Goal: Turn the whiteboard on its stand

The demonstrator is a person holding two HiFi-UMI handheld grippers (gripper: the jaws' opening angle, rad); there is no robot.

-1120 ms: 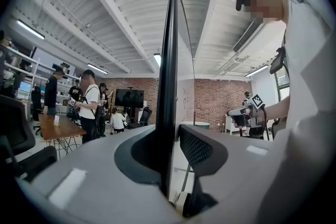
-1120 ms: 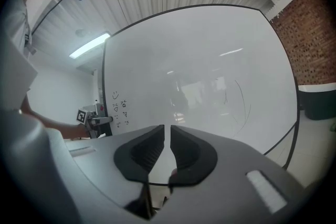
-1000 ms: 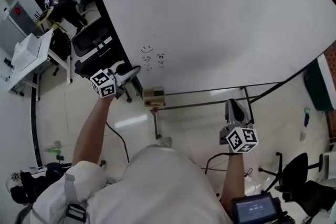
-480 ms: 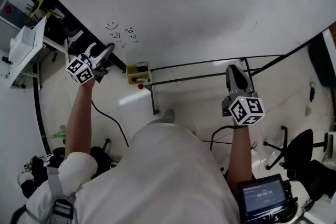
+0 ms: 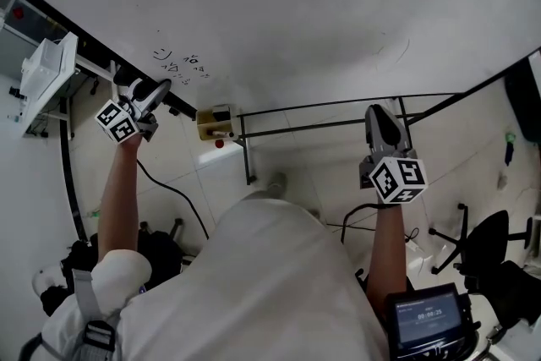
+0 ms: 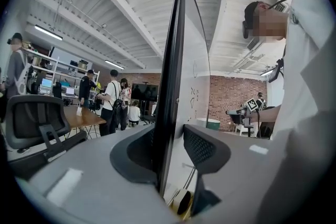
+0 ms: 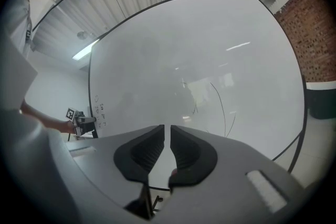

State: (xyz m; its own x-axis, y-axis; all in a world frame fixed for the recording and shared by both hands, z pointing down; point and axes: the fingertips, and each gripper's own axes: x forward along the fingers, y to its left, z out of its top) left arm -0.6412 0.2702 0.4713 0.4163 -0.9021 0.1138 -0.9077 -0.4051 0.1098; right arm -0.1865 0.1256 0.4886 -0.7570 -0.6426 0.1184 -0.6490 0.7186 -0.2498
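Note:
The big whiteboard (image 5: 296, 13) fills the top of the head view, with small handwriting (image 5: 182, 62) near its black left edge. My left gripper (image 5: 156, 89) reaches up to that edge. In the left gripper view the black frame (image 6: 170, 86) stands between the jaws of the left gripper (image 6: 169, 131), with a gap on the right side. These jaws have just been opening. My right gripper (image 5: 380, 116) hangs below the board over the stand's black bars (image 5: 338, 124). The right gripper (image 7: 168, 131) faces the whiteboard (image 7: 210, 60) with its jaws nearly together and nothing between them.
A yellow box (image 5: 213, 123) sits on the stand by the board's lower corner. A cable (image 5: 182, 199) trails over the floor. A white desk (image 5: 46, 72) stands at left and a black office chair (image 5: 482, 249) at right. Several people (image 6: 113, 97) stand behind the board.
The board's left edge and its handwriting have swung to the left and tilted flatter in the head view. My left gripper went left with the edge. The right gripper has hardly moved.

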